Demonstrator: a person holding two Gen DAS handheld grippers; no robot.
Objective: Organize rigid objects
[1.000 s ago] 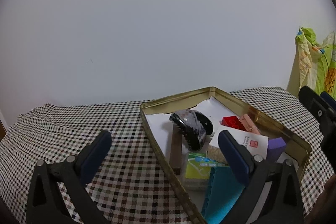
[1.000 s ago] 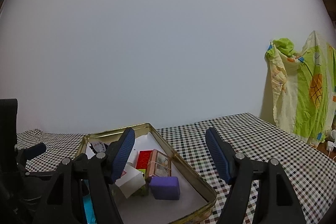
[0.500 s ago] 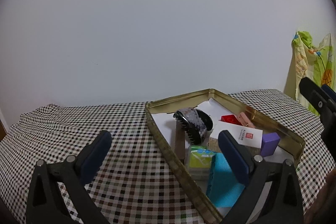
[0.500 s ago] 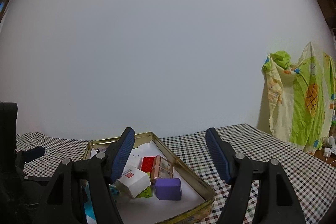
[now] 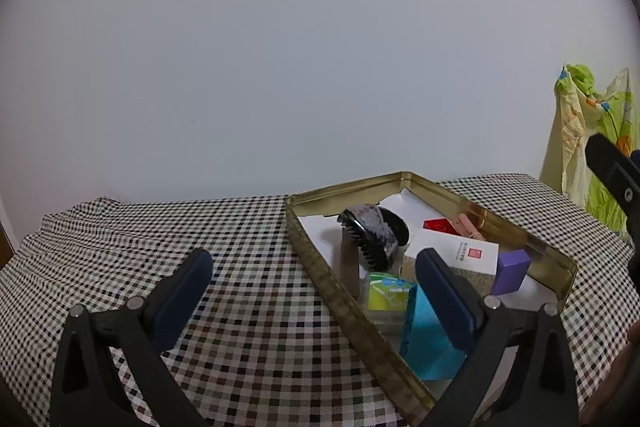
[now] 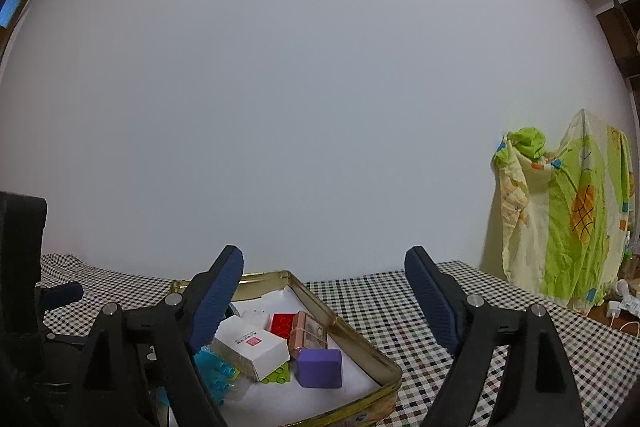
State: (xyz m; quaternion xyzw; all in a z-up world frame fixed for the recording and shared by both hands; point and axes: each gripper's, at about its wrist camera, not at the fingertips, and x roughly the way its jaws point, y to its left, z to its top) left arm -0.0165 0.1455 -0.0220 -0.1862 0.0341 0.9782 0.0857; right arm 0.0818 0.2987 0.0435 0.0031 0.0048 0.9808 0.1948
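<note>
A gold tin [image 5: 404, 177] lies on the checked cloth and holds several items. Among them are a black and grey hair claw [image 5: 374, 233], a white box [image 5: 460, 251], a purple block [image 5: 512, 269], a red brick [image 5: 438, 225], a green pack [image 5: 386, 293] and a blue piece [image 5: 430, 339]. My left gripper [image 5: 312, 263] hangs open over the tin's near left wall with nothing gripped. In the right wrist view the tin [image 6: 360, 335], white box [image 6: 252, 345] and purple block [image 6: 320, 367] sit low and left. My right gripper [image 6: 324, 259] hovers above them with its jaws opening and nothing between them.
The checked tablecloth [image 5: 200, 227] covers the whole table up to a plain white wall. A green and yellow patterned cloth [image 6: 568, 219] hangs at the right, past the table's edge. A white plug [image 6: 614, 307] lies below it.
The right gripper's jaws have spread wider, and its view has tipped up so the tin sits lower in frame. In the left view the tin has drifted slightly right.
</note>
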